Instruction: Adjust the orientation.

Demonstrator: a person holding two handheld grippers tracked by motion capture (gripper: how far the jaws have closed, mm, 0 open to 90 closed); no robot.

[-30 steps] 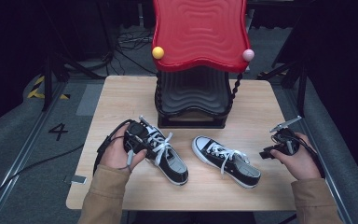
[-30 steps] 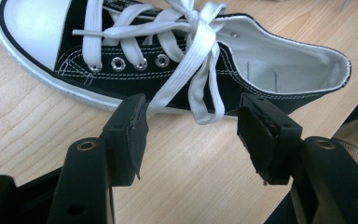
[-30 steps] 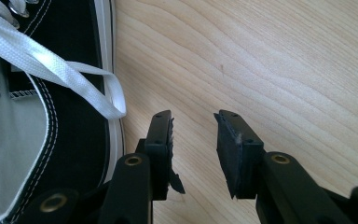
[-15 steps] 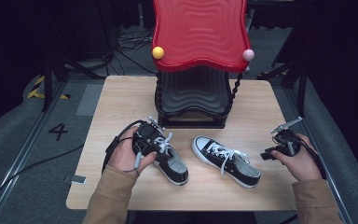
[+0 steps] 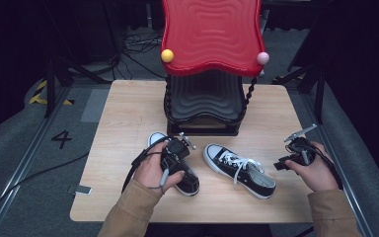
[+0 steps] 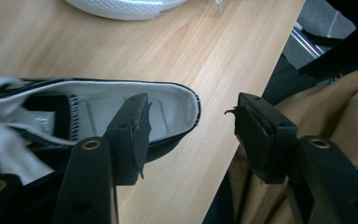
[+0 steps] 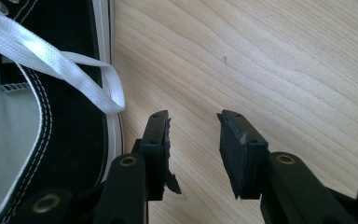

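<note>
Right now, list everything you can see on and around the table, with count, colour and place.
sneakers: two, black canvas with white soles and laces, on the near half of the table; one under the left gripper, one between the hands.
tiered stand: one, black wavy base with a red wavy top, at the table's far middle.
balls: two, one yellow and one pink, at the red top's front corners.
table: one, light wood.
cables: several, black, on the floor beyond the table.
left gripper: black, jaws open over the left sneaker's heel opening.
right gripper: black, jaws open, nothing between them.
sleeves: two, tan.
</note>
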